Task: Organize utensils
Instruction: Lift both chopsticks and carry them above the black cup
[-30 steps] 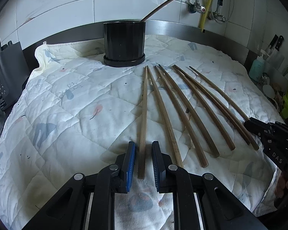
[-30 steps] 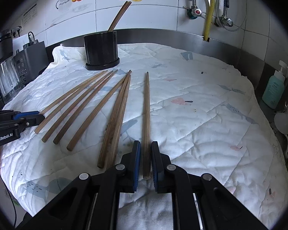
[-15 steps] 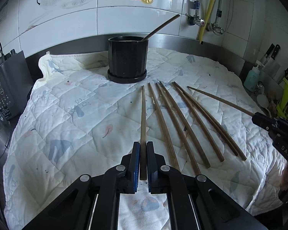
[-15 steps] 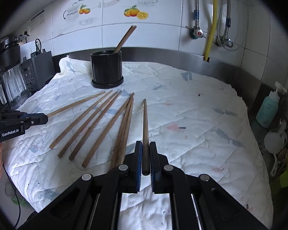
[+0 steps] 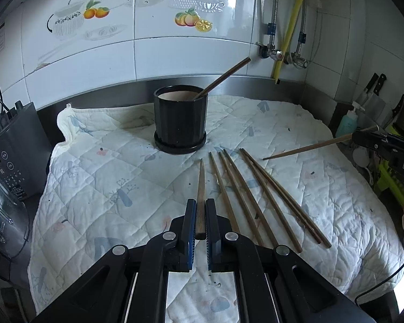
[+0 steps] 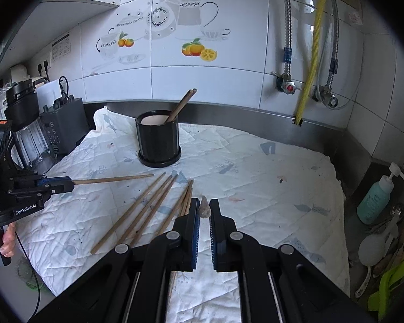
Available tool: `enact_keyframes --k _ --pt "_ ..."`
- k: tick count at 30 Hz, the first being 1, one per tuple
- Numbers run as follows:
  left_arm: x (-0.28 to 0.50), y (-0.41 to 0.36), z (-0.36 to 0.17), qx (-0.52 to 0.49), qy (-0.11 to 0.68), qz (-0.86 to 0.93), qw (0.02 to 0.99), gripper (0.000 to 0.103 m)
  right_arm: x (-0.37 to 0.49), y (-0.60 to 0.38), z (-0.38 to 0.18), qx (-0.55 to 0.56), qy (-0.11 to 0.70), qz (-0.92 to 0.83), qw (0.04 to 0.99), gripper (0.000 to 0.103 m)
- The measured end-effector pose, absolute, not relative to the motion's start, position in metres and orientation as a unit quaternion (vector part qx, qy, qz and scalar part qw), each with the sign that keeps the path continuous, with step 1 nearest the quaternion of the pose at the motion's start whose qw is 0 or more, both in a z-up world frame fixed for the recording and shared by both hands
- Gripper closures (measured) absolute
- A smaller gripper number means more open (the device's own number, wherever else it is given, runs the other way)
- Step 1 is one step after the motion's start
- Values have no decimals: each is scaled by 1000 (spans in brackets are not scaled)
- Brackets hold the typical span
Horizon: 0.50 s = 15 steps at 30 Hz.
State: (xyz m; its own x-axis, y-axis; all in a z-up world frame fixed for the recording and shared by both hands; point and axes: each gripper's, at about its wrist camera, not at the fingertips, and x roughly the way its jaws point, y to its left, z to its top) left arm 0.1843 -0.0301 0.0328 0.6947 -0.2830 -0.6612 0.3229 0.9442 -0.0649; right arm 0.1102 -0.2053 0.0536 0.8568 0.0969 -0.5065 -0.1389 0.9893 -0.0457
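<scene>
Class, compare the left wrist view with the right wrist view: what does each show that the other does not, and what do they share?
Only the left wrist view shows the dark-handled knives on the right wall. Only the right wrist view shows the grey wall shelf and white power sockets. Both share the black ribbed utensil pot, the white quilted cloth, five loose wooden chopsticks, and the left gripper and right gripper, each shut on one chopstick.

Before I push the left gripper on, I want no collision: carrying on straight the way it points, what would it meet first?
Probably the black pot. The left gripper holds a chopstick whose tip aims just right of the pot's base, with only bare quilt between. Depth is unclear, so the tip might touch the quilt first.
</scene>
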Motion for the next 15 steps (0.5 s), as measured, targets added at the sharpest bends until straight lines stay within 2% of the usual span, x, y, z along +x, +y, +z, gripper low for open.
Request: enact_keyframes --k 15 --pt "210 -26 93 52 325 -161 930 97 134 -184 116 -68 254 106 959 94"
